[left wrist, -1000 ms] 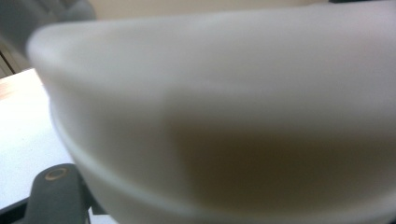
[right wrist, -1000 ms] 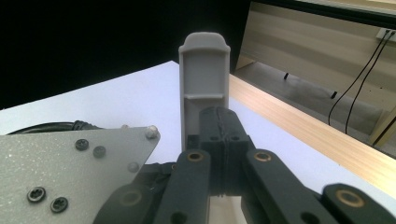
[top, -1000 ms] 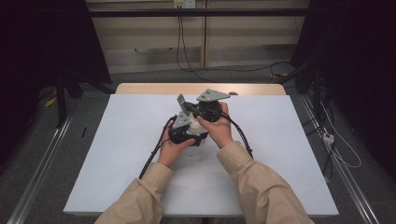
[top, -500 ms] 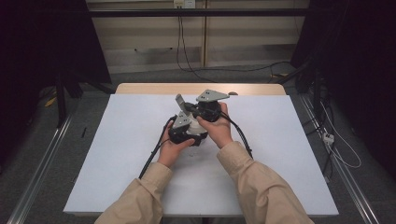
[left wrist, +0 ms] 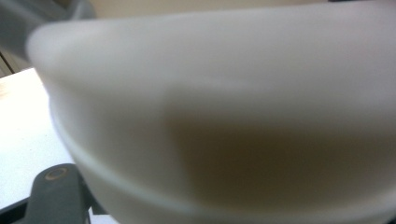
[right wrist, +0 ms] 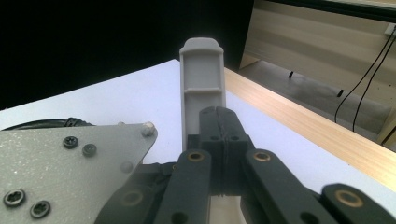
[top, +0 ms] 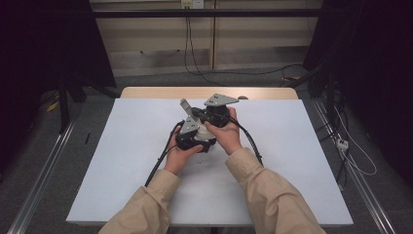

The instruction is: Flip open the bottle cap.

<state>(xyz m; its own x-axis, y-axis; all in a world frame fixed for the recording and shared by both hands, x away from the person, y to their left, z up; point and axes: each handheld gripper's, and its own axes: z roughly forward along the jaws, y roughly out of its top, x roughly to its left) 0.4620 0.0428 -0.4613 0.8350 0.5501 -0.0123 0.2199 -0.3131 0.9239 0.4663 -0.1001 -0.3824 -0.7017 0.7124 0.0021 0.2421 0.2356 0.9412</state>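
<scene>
Both grippers are held close together over the middle of the white table. The person's left hand holds my left gripper, low and nearer the person. The right hand holds my right gripper just beyond it, grey plate on top. In the right gripper view its black jaws meet with no gap. A grey upright bar stands right behind them, and the grey plate lies at the left. In the left gripper view a blurred pale surface sits against the lens and hides that gripper's jaws.
Black cables trail from the grippers back across the table towards the person. A wooden strip runs along the table's far edge. Metal rails flank the table on the floor, with more cables at the right.
</scene>
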